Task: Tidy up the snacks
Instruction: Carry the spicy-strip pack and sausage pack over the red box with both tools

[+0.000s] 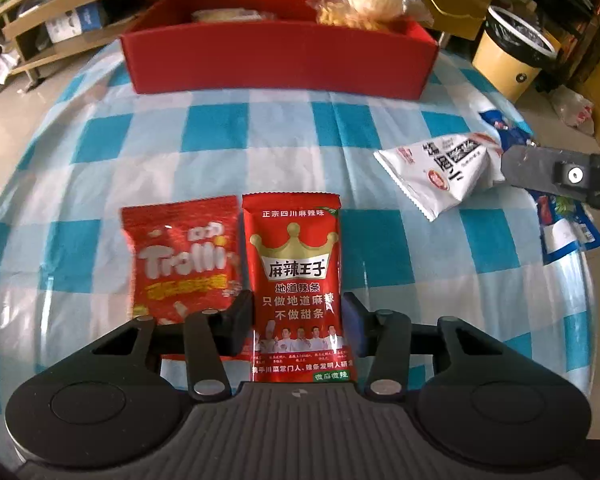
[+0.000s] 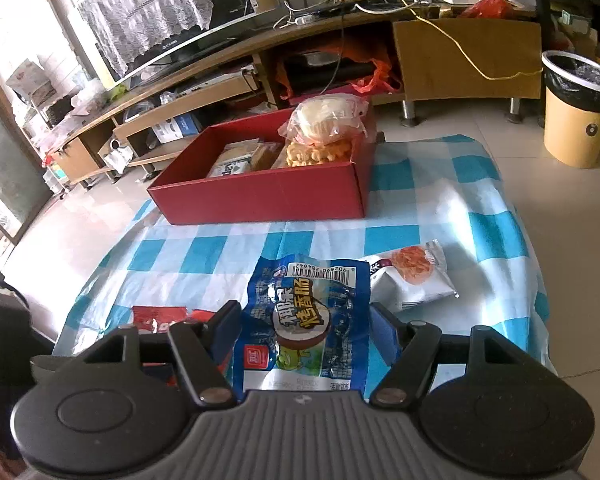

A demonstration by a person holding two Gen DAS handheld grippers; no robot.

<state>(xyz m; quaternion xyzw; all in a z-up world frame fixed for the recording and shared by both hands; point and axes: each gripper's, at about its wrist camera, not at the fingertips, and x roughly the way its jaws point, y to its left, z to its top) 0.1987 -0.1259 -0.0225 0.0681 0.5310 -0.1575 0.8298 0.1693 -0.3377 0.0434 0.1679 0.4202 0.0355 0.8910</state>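
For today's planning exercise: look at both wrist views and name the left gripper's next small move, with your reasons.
Probably close the left gripper on the red spicy-strip packet and lift it. The packet lies between its fingers, the pads do not clearly press it, and the red box beyond already holds snacks.

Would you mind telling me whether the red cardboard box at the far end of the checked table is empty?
Not empty: the red cardboard box holds several snacks, with clear bags of pale and yellow snacks piled above its rim.
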